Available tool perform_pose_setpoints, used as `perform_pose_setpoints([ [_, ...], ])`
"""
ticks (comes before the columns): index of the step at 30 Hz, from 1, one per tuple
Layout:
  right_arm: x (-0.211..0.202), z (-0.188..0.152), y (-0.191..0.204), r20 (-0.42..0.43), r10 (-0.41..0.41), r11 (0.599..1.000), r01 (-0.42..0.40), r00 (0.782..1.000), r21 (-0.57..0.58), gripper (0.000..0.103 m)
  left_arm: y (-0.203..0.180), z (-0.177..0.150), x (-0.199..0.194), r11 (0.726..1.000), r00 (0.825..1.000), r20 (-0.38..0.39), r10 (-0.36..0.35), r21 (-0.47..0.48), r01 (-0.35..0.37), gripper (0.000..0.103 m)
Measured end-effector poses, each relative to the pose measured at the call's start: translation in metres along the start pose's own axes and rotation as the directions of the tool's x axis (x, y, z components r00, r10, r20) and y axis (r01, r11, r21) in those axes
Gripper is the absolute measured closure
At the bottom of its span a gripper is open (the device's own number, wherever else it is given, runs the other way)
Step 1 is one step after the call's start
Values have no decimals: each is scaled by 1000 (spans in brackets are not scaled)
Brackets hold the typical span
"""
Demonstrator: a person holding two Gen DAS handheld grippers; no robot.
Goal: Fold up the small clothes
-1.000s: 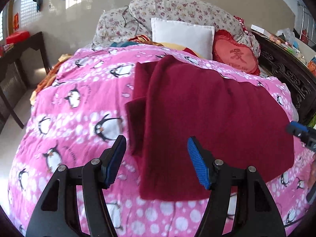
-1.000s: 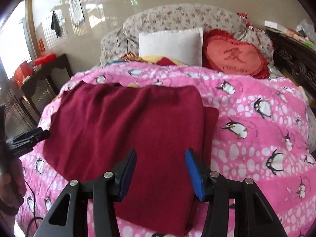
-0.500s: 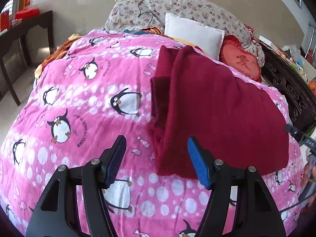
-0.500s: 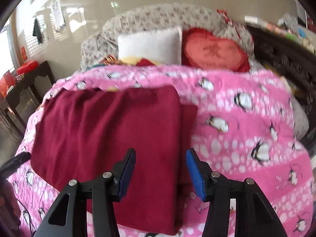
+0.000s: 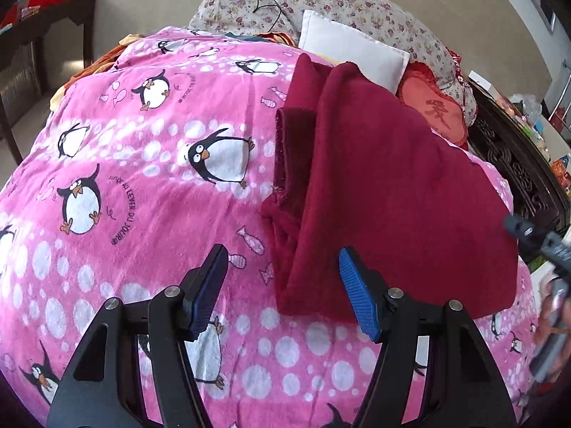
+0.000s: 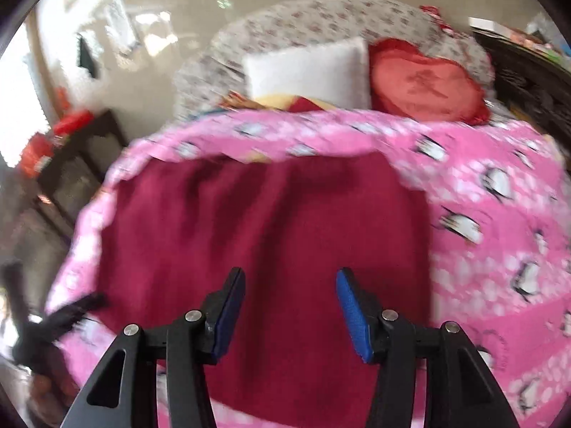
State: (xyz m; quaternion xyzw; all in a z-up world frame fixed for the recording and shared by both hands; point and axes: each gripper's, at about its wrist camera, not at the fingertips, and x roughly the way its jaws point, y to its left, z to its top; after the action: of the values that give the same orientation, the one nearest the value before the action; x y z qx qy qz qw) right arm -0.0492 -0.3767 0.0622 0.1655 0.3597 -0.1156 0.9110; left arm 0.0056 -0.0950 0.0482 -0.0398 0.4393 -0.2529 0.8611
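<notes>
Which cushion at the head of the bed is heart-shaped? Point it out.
The red cushion with a character stitched on it, right of the plain white square pillow, in front of the flowered pillows.

Pink penguin blanket (image 5: 142,164), left of the claw: print ending "LEVER DU JOUR". Red heart cushion (image 5: 437,116), beyond: one Chinese character.

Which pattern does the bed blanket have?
The blanket is pink with penguins and white dots, clearest in left wrist view.

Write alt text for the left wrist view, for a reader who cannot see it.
A folded dark red garment lies on a pink penguin-print blanket covering a bed, with the open left gripper hovering above the garment's near left corner, holding nothing. Behind are a white pillow and a red heart cushion; the right gripper shows blurred at the right edge.
</notes>
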Motion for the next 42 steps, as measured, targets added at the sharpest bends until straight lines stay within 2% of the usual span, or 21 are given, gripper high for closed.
perform_pose_setpoints([
  [2, -1, 8, 23, 10, 49, 998, -49, 999, -34, 50, 2, -1, 1, 1000, 1000, 6, -16, -13, 16, 38],
  [5, 5, 13, 51, 11, 82, 994, -81, 997, -70, 49, 7, -4, 1, 998, 998, 14, -54, -31, 55, 38],
  [7, 10, 14, 62, 8, 99, 993, -98, 995, -73, 49, 10, -9, 5, 997, 998, 12, -64, -38, 65, 30],
  [11, 15, 8, 78, -3, 137, 990, -137, 991, -42, 48, 11, -15, 6, 997, 997, 24, -77, -13, 77, 30],
  [16, 18, 2, 92, -12, 143, 988, -143, 990, -54, 40, 13, -18, 8, 994, 995, 20, -102, -24, 102, 24],
  [21, 25, 9, 105, -19, 164, 984, -165, 986, -64, 39, 13, -20, 9, 995, 995, 30, -95, -31, 96, 23],
  [27, 43, 25, 117, -10, 197, 979, -197, 980, -44, 35, 5, -21, 14, 997, 997, 31, -71, 2, 71, 16],
  [32, 69, 31, 135, -59, 216, 975, -219, 975, -37, 35, 4, -21, 16, 998, 998, 32, -56, 14, 56, 15],
  [42, 78, 43, 158, -46, 213, 973, -216, 976, -83, 35, 10, -16, 15, 996, 995, 37, -92, -14, 93, 15],
])
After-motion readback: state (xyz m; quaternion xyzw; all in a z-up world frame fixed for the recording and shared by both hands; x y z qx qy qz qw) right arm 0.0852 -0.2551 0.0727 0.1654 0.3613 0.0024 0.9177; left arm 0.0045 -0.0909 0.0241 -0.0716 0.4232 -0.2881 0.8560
